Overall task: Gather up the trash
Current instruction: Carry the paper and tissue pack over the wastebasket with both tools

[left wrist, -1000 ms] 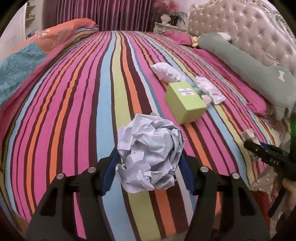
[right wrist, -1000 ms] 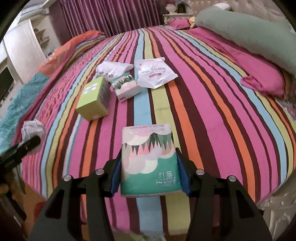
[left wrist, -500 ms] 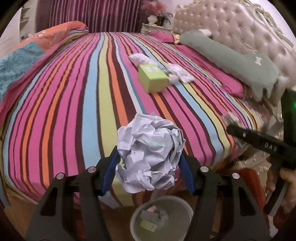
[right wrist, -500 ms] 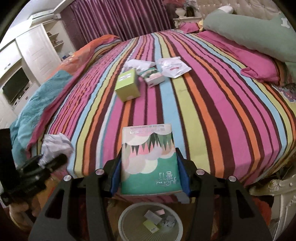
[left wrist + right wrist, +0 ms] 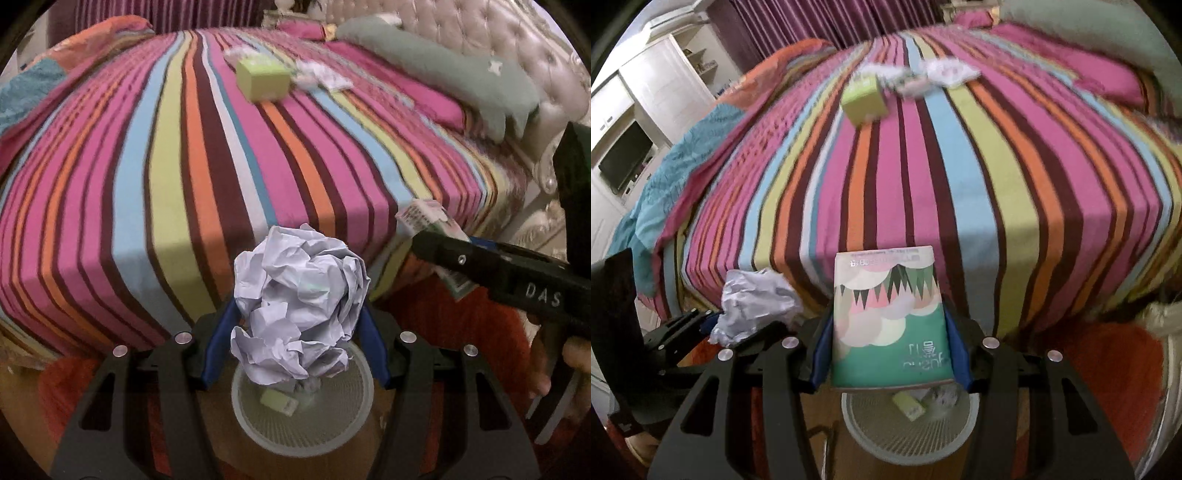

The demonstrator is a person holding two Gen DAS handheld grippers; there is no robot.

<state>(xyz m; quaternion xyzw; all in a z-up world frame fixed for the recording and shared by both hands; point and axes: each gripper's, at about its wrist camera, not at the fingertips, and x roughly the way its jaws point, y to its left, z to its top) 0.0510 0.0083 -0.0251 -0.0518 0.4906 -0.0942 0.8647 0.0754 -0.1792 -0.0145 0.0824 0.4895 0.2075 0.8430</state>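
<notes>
Both tools now over bin (image 5: 354,435), green box (image 5: 263,79) farther back

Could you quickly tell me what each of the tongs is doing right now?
Left tongs: closed on the crumpled paper ball.
Right tongs: closed on the green tissue pack.

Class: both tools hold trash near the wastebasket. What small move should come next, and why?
Probably open the left tool: its crumpled paper ball appears to hang right over the wastebasket. The right tool grips a tissue pack near the rim.
</notes>
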